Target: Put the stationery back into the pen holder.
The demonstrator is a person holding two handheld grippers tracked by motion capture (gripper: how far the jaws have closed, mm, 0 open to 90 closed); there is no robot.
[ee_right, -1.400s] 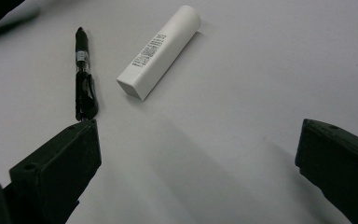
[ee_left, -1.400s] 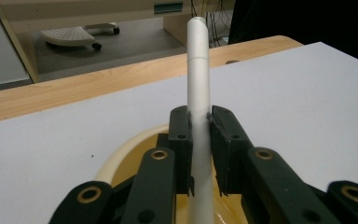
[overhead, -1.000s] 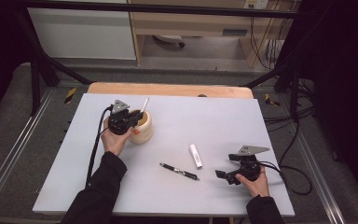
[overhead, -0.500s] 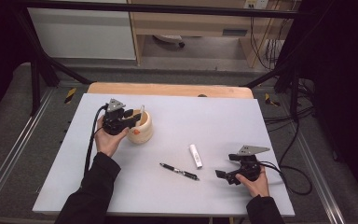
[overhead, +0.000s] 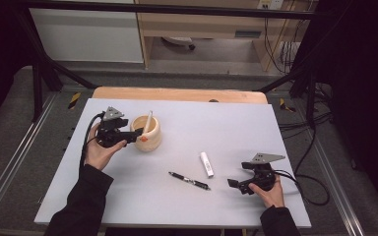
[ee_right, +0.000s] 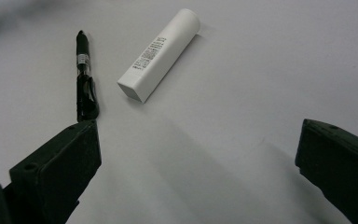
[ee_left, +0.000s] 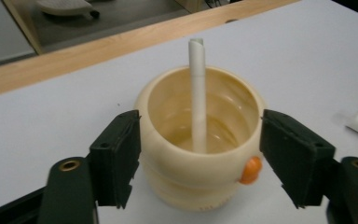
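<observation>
Left gripper (ee_left: 198, 163): jaws just been spreading, now parted on either side of the cup, black flat pads clear of its wall, cup between them but not clamped.
Right gripper (ee_right: 198, 168): jaws wide apart, nothing between them, low over the table at the near right edge.
Cup (overhead: 145, 133): pale wood, smooth, round-bellied with a grooved waist, upright on the table's left half, just beside the left gripper's tips; small orange knob (ee_left: 251, 170) on its side.
Stick (ee_left: 197, 93): white, slim, tube-like, standing in the cup, leaning on the rim, top end above it.
White tube (ee_right: 159, 54): matt, cylindrical, one flat squared end, fine print on its side, lying flat right of centre.
Pen (ee_right: 83, 74): black, glossy, with a clip, lying flat beside the white tube, apart from it.
Table (overhead: 226, 123): flat pale grey sheet, wooden strip along the far edge.
Sleeves: dark cloth, entering from the near edge.
</observation>
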